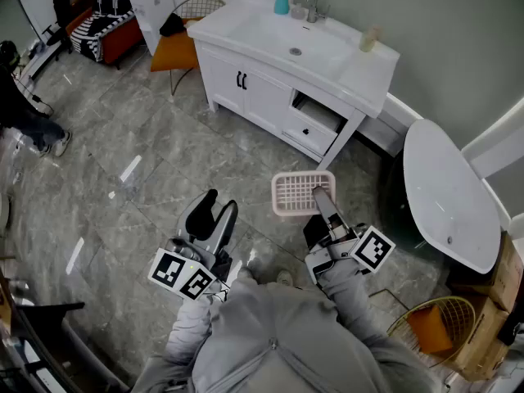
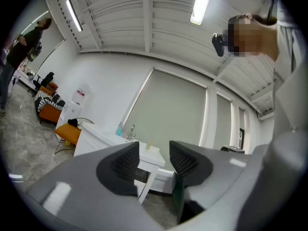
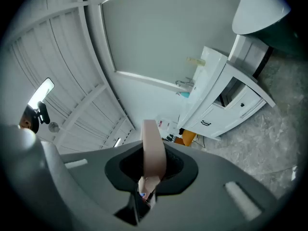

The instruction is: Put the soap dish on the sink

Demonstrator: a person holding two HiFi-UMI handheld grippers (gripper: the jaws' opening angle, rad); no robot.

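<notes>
In the head view my right gripper [image 1: 320, 195] is shut on the near edge of a pink slotted soap dish [image 1: 300, 193], which it holds level above the grey floor. The right gripper view shows the soap dish [image 3: 154, 150] edge-on as a pink strip, pinched in my right gripper [image 3: 153, 165]. The white sink cabinet [image 1: 270, 39] stands farther ahead, with its basin in the middle of the top. My left gripper [image 1: 219, 204] hangs at the lower left, open and empty. In the left gripper view, the sink cabinet [image 2: 113, 143] shows in part through the gap of my left gripper [image 2: 154, 160].
A teal bottle [image 1: 282, 0] and a faucet [image 1: 312, 5] stand at the back of the sink top. One cabinet drawer [image 1: 315, 121] is pulled out. An orange chair [image 1: 176, 51] stands left of the cabinet, a white oval table [image 1: 450, 195] to the right. A person [image 1: 24, 113] is at far left.
</notes>
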